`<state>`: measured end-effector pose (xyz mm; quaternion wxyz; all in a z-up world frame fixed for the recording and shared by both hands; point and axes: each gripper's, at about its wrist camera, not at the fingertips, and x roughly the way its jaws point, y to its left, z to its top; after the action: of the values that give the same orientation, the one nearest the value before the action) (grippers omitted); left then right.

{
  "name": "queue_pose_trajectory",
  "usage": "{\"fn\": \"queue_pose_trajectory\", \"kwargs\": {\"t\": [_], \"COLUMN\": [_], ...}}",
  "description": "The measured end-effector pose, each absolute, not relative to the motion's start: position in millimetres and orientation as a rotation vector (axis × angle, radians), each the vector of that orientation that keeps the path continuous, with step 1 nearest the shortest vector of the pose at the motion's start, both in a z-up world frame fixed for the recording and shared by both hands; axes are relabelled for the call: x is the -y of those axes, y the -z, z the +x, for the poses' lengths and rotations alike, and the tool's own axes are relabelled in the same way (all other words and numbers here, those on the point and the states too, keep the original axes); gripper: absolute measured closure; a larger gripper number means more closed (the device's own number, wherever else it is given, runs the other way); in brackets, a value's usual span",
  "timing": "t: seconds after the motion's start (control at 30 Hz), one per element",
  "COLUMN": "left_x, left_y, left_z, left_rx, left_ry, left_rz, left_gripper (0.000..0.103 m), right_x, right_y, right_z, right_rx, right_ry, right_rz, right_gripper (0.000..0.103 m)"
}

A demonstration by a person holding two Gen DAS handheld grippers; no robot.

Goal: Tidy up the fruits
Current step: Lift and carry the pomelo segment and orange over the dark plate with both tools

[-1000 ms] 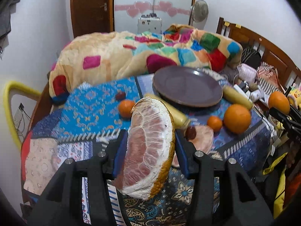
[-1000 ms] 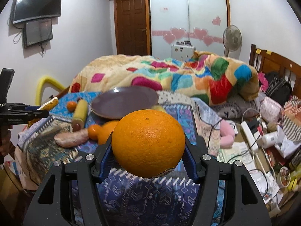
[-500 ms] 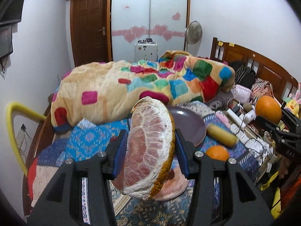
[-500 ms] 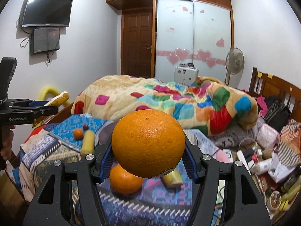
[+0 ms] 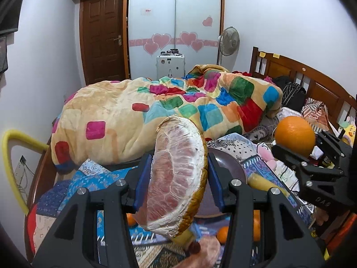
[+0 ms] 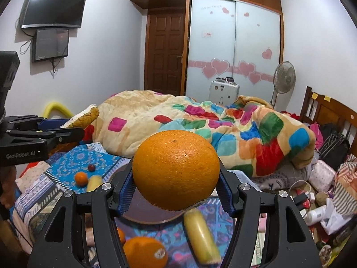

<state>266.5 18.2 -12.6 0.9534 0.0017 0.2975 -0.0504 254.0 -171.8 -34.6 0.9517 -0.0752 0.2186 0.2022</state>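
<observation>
The left gripper (image 5: 178,182) is clamped on a big pomelo wedge (image 5: 176,176), which is held up in the air above the patterned cloth (image 5: 93,178). The wedge is held by its flat sides only, and much of it hangs below the blue pads (image 5: 142,183). It could be tipped out if the hand is shaken.

The right gripper (image 6: 176,189) is clamped on a large orange (image 6: 176,172), held above the purple plate (image 6: 145,212). The orange is round and smooth, so it could be squeezed out and rolled off the cloth's edge.

Below, a small orange (image 6: 80,178), a yellow banana-like fruit (image 6: 200,236) and another orange (image 6: 145,254) are left on the cloth. They could be knocked if the held fruits are dropped. The two grippers are close together and could be bumped.
</observation>
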Motion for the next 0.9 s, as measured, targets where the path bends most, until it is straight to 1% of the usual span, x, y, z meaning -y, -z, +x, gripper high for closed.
{"fn": "queue_pose_trajectory", "kwargs": {"t": [0.27, 0.43, 0.8, 0.9], "left_x": [-13.6, -10.0, -2.6, -3.7], "left_y": [41.3, 60.8, 117.1, 127.0], "left_z": [318.3, 346.1, 396.3, 403.1], "left_rx": [-0.687, -0.737, -0.950, -0.981], "left_ry": [0.083, 0.075, 0.097, 0.089], "left_rz": [0.001, 0.017, 0.017, 0.014], "left_gripper": [0.054, 0.054, 0.054, 0.054], "right_x": [157.0, 148.3, 127.5, 125.7], "right_y": [56.3, 76.0, 115.1, 121.5], "right_z": [301.5, 330.8, 368.2, 373.0], "right_rx": [-0.524, -0.607, -0.821, -0.860], "right_ry": [-0.406, -0.421, -0.470, -0.477], "right_rz": [-0.194, -0.232, -0.341, -0.356], "right_gripper": [0.043, 0.043, 0.043, 0.043]}}
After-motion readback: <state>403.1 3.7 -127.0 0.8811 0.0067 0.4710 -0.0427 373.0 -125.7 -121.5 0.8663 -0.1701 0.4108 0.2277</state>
